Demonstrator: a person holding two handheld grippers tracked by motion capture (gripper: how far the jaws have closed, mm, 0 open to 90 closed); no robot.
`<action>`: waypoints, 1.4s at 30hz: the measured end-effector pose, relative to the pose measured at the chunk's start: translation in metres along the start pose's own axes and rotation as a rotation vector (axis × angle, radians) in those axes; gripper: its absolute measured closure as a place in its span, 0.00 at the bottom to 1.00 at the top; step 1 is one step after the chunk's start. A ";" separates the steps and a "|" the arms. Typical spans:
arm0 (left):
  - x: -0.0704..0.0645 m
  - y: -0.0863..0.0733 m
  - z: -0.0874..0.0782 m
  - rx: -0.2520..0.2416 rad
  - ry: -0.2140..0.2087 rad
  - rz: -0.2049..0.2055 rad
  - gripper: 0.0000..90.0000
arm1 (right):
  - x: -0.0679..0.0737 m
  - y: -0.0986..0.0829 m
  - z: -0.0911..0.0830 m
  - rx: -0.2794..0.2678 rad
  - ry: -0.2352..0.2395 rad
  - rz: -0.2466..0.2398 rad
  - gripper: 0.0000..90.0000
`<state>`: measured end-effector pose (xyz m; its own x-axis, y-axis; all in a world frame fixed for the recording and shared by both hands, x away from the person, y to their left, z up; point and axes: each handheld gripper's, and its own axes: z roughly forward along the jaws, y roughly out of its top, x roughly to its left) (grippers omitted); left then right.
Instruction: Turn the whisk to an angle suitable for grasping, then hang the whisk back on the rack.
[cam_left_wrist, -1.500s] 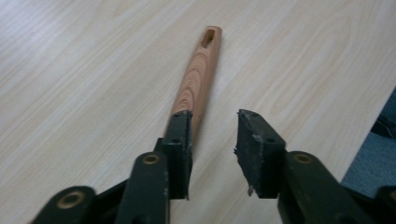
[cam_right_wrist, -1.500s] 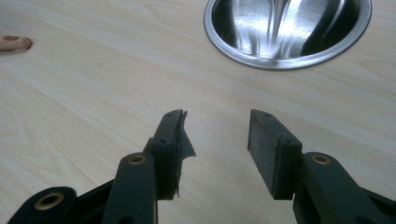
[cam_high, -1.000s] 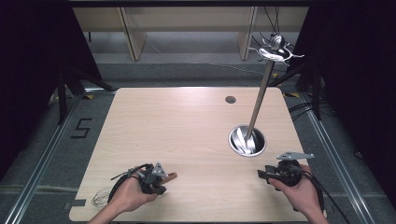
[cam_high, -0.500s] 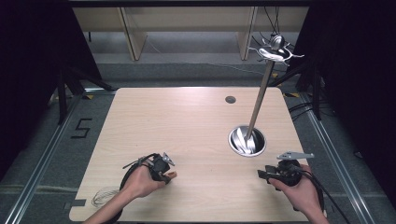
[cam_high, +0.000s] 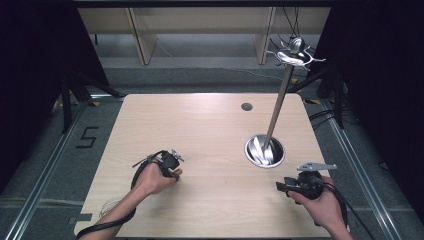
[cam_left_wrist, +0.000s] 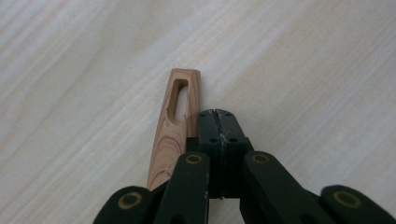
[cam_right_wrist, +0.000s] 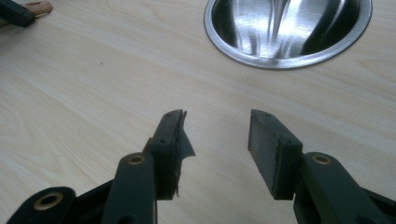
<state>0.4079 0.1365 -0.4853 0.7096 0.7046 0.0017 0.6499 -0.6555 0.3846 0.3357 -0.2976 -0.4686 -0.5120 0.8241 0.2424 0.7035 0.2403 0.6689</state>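
A: One pale wood table, dark room around, steel bowl right of centre.
B: Left gripper left of bowl, jaws pressed together, wooden slotted piece alongside. Right gripper near bowl, jaws apart, empty.

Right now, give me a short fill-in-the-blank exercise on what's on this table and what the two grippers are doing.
1. The left gripper has its fingers ____.
2. The right gripper has its fingers ____.
3. The slotted piece beside the left fingers is made of ____.
4. The round shiny base is made of ____.

Missing: shut; open; wood; metal
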 end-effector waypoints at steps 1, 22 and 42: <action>0.000 0.000 0.000 0.000 0.000 0.000 0.99 | 0.002 -0.001 0.001 -0.021 -0.034 0.006 0.62; 0.023 -0.021 -0.047 0.035 -0.044 0.059 0.40 | 0.000 -0.001 -0.004 0.013 -0.036 0.041 0.62; 0.031 0.000 -0.039 0.272 -0.035 0.186 0.45 | 0.001 0.001 -0.003 0.004 -0.037 0.034 0.62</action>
<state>0.4189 0.1690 -0.4494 0.8288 0.5593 0.0154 0.5538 -0.8239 0.1202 0.3342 -0.2978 -0.4658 -0.4691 0.8503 0.2384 0.7223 0.2141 0.6576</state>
